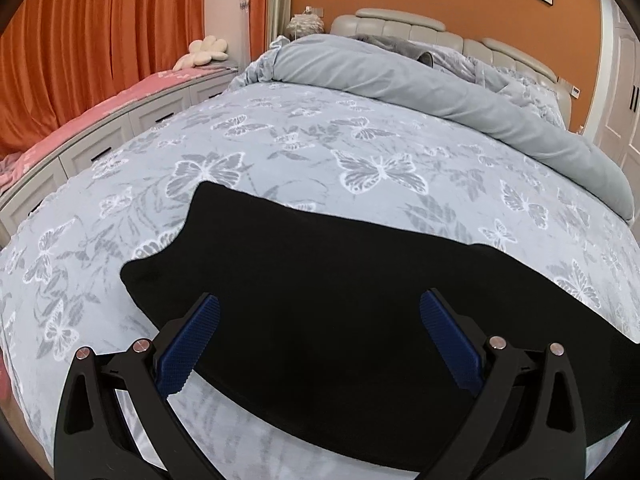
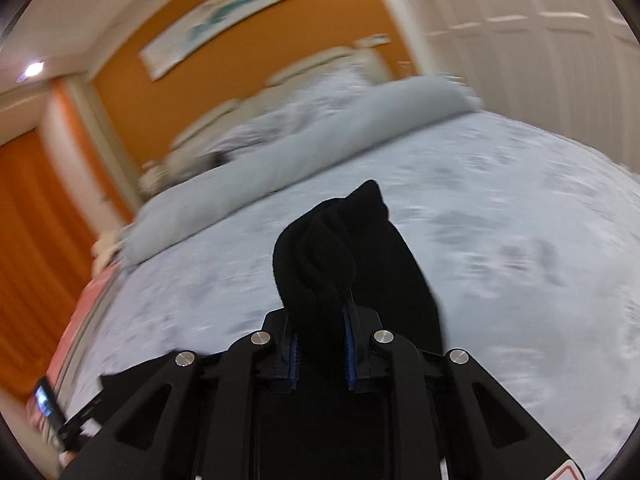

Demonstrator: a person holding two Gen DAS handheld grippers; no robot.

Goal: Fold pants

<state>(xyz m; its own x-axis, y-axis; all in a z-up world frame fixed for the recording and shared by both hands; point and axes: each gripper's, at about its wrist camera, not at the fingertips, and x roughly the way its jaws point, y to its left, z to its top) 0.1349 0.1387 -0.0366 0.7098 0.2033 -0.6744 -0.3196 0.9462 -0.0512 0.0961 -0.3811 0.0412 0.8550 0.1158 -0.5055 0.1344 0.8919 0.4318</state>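
While pants (image 1: 320,300) lie beneath the spread left tool (image 1: 320,320), right tool (image 2: 320,320) pinching a bunch

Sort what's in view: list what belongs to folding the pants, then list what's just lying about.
Belongs to the job:
- black soft fabric pants, spread on the bed
- left gripper, open above them
- right gripper, shut on a bunched end of the pants
- grey butterfly-print bedspread, the work surface

Just lying about:
- rolled-back plain grey duvet
- cream flower-shaped cushion
- pink window-seat mat
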